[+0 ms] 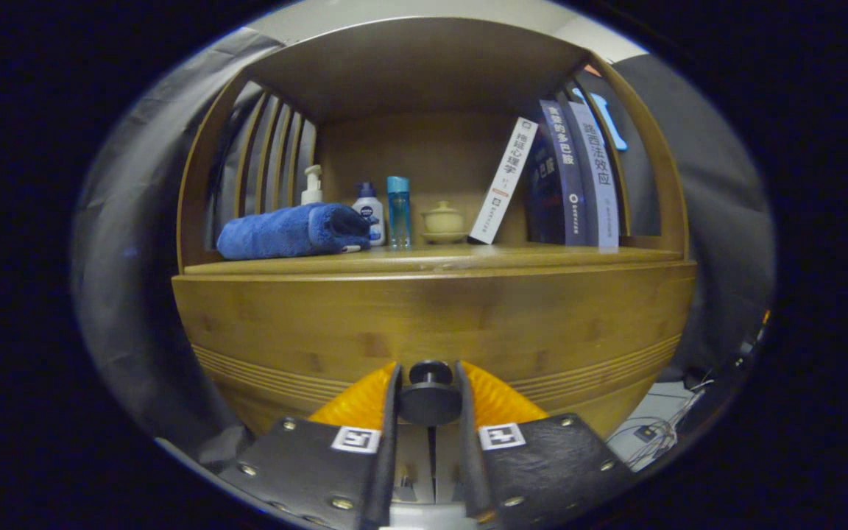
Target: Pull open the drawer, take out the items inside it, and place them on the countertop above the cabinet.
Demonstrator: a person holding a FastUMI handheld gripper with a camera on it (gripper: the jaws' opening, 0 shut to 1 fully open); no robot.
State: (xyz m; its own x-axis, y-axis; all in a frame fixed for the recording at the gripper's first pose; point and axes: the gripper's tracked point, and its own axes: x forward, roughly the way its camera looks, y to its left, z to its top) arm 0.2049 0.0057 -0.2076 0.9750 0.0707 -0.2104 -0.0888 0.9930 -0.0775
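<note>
Gripper sits low against the front of the wooden cabinet, fingers closed in on the dark round drawer knob. Knob lies directly between the two fingers; both inner faces meet its sides, so the gripper is pinching the knob.

Drawer front: a broad wooden panel with grooved lines running across its lower part, just behind the knob. It looks flush with the cabinet body; no gap visible along its top edge. Drawer contents hidden.

Above the drawer front, the countertop forms the floor of an open wooden shelf compartment. From the slatted side across to the other side, it carries:
- folded blue towel, lying flat near the slatted side wall;
- white pump bottle, upright behind the towel;
- white bottle with a dark cap, upright, touching or just beside the towel's end;
- clear blue bottle, upright, just beside the white one;
- small pale lidded cup on a saucer, further back;
- white book, tilted, leaning toward the upright ones;
- dark books and one pale book, standing against the far side wall.

Beyond the cabinet, the dark cloth wall. Cables on the floor beside the cabinet's lower corner.
</note>
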